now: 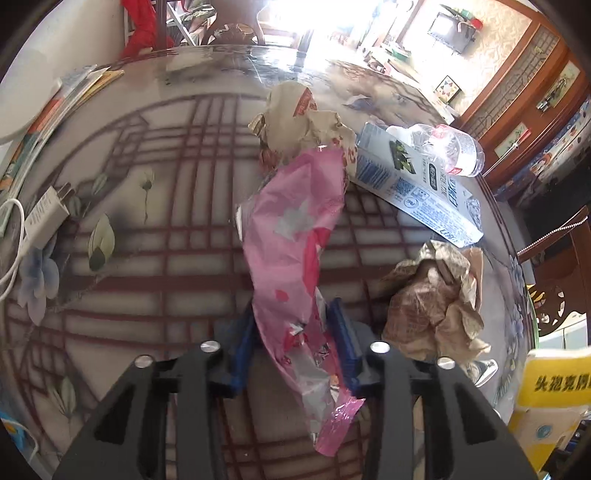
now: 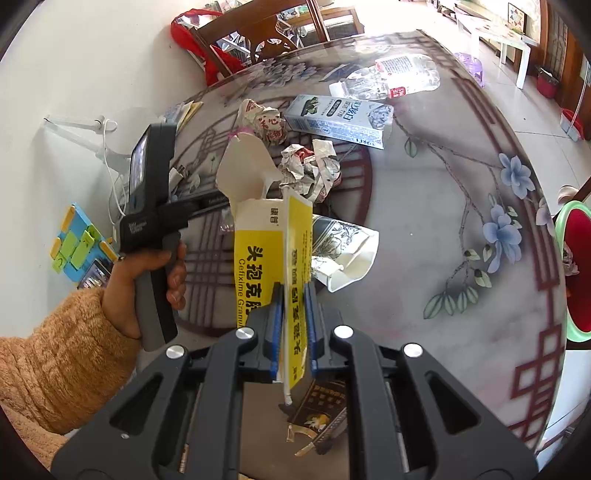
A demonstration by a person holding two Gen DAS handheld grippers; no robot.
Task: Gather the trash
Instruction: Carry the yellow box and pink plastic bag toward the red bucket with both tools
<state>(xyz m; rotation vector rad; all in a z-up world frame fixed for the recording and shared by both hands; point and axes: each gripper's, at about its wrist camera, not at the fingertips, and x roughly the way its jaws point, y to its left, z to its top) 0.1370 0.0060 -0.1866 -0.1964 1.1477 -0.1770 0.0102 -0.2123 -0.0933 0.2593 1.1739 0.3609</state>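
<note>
My left gripper [image 1: 293, 317] is shut on a long pink plastic wrapper [image 1: 291, 236] that hangs above the patterned table. My right gripper [image 2: 293, 295] is shut on a flattened yellow and white medicine box [image 2: 266, 236], held upright; the same box [image 1: 554, 384] shows at the right edge of the left wrist view. On the table lie a crumpled brown paper ball [image 1: 436, 299], a crumpled beige wrapper [image 1: 303, 118], a blue and white carton [image 1: 413, 181] and a clear plastic bottle [image 1: 447, 144]. A crushed white paper cup [image 2: 343, 247] lies just behind the yellow box.
A hand in an orange sleeve [image 2: 55, 354] holds the left gripper's handle [image 2: 155, 229]. A white charger with cable [image 1: 40, 214] and papers [image 1: 55, 107] sit at the table's left side. A wooden chair [image 2: 258, 33] stands at the far edge. A dark printed packet [image 2: 321, 410] lies under my right gripper.
</note>
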